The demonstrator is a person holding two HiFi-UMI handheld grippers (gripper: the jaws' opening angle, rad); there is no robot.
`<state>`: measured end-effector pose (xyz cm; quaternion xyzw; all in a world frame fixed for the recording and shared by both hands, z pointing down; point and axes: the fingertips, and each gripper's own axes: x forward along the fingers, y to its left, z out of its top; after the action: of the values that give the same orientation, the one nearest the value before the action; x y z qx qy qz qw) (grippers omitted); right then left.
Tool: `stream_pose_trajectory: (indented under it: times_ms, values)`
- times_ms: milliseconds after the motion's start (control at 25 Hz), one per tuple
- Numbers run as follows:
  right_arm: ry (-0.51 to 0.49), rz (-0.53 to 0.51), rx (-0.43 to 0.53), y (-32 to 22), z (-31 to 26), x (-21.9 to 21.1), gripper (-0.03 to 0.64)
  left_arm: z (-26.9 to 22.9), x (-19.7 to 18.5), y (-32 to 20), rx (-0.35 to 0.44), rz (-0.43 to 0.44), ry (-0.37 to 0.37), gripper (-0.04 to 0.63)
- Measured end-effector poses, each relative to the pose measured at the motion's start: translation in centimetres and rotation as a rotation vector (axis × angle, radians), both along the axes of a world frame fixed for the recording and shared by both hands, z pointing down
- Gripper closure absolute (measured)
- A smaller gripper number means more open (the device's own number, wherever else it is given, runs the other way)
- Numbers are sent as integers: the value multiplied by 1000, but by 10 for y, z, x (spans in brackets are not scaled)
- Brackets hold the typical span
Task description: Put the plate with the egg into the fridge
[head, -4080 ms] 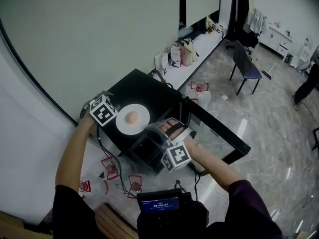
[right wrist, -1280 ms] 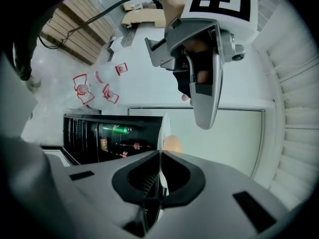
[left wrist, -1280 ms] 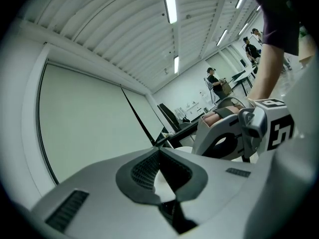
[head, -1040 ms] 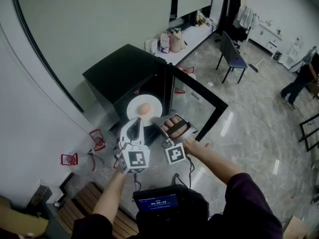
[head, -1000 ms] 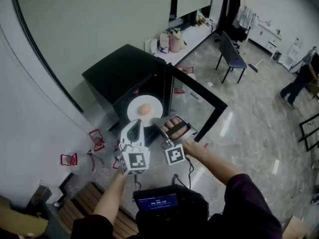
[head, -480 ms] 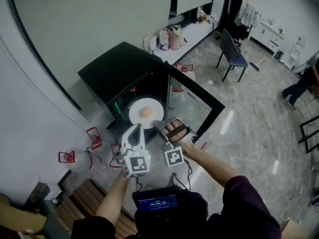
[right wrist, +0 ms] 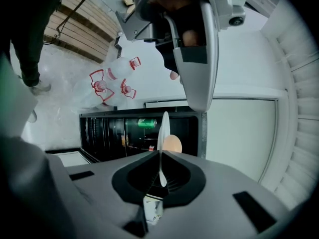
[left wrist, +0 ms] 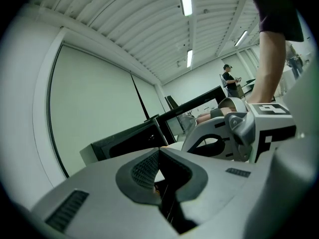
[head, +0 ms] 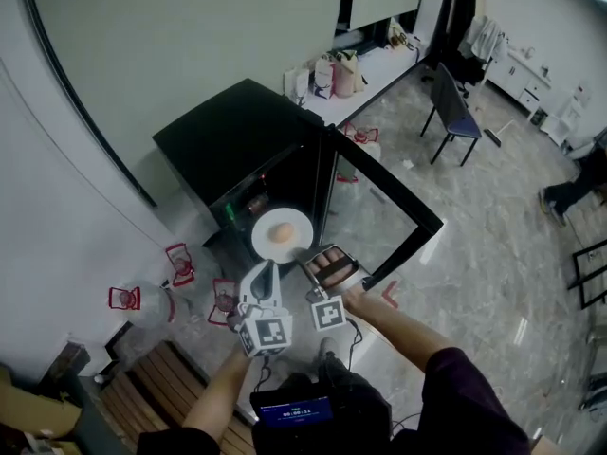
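Gripping the plate (head: 265,226) at its near right rim, the right gripper (right wrist: 160,168) has its jaws closed on the thin edge, one above and one below (in the right gripper view the plate shows edge-on between the pads). The egg (head: 283,231) lies loose at the plate's centre. The left gripper (left wrist: 159,156) is closed tight on nothing. Its tip lies at the plate's near left rim, and whether it touches or props that rim cannot be told. The plate hangs level before the open mouth of the fridge (head: 235,131), not yet inside.

Step in hand, as judged: carrying the plate in onto a shelf. Done well, the plate is held flat so the egg does not roll. It should go straight in between the fridge's left wall and the door's hinge edge. The right jaws should part only once the plate's underside rests on the shelf.

In the way: the door (head: 381,202), swung open to the right, stands just beside the right hand. A green can (right wrist: 140,124) and other small items take up part of the shelves. Clear bottles (head: 142,301) with red caps lie on the floor by the fridge's left front corner. Well apart are a chair (head: 457,112), a counter (head: 379,79) with bags along the far wall, and a person (head: 579,183) at the right.
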<state>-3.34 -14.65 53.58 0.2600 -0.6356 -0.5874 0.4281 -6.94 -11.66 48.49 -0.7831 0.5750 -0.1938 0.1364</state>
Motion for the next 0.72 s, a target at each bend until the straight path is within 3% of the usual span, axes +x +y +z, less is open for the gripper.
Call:
stream_pose_trajectory:
  times_ms: [240,600,720]
  values:
    - [50,-51,-31,-55,67,-19,594,63,0,-43,-42,-92,-20,585]
    - [30,-154,-58,-161,165,-56,594,182,-27,-147,-156,-258,35,585]
    - [18,-182,-51,-186,191,-66,594,213,-35,-177,-162,-291,54,586]
